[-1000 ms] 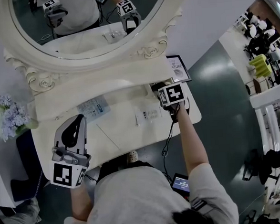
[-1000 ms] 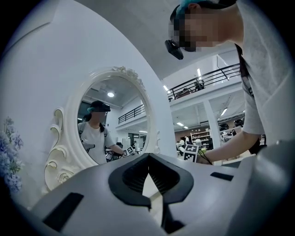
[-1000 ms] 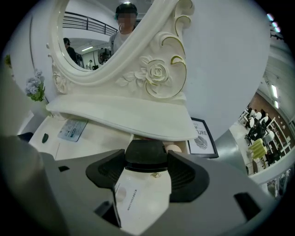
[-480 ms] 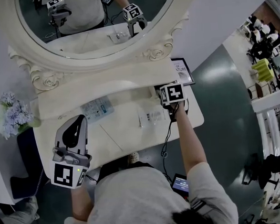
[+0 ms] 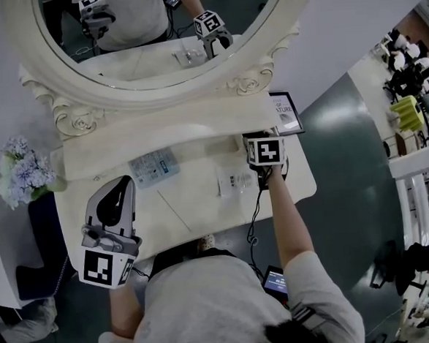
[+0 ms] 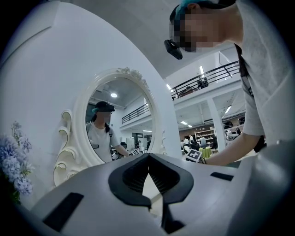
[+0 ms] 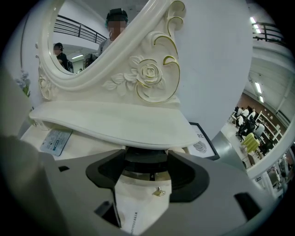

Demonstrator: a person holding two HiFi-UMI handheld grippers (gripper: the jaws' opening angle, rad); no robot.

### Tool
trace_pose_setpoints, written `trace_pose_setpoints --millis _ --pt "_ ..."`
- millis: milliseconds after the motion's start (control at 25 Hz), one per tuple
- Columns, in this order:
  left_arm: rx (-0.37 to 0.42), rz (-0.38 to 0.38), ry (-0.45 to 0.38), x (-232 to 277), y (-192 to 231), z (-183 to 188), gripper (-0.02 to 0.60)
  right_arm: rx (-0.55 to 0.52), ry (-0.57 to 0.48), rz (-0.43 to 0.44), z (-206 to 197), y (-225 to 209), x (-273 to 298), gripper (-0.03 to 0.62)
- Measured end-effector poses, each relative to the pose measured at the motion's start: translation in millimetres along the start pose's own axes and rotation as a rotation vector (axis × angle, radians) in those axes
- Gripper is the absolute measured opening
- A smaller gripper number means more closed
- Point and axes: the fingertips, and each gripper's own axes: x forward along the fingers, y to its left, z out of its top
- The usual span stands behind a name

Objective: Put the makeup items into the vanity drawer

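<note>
Pale flowers (image 5: pixel 20 170) stand off the left edge of the white vanity top (image 5: pixel 196 216). The left gripper (image 5: pixel 124 181) hangs over the front left corner with bare top ahead of it. It is tilted up toward the mirror (image 5: pixel 153 32), and its jaws meet at the tips with nothing between them. A blue-and-white packet (image 5: pixel 154 166) lies near the back, and a clear packet (image 5: pixel 236 180) lies further right. The right arm is stretched forward, so the right gripper (image 7: pixel 146 171) reaches in low beneath the overhanging shelf (image 7: pixel 115 122), near the table's right edge. Its jaws press both sides of a dark-lidded jar (image 7: pixel 146 159) standing under the shelf. A framed card (image 5: pixel 286 113) is just beyond
</note>
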Motion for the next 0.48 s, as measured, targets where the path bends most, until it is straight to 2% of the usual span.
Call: trace_pose_setpoints --millis 200,480 --pt "-0.002 -0.004 -0.003 -1 -1 0 0.014 0.009 -0.079 -0.011 0 3 -6 0.301" --pt "0.000 -0.027 -0.006 2 -6 2 0.014 0.117 -0.223 0.080 4 11 -22 0.299"
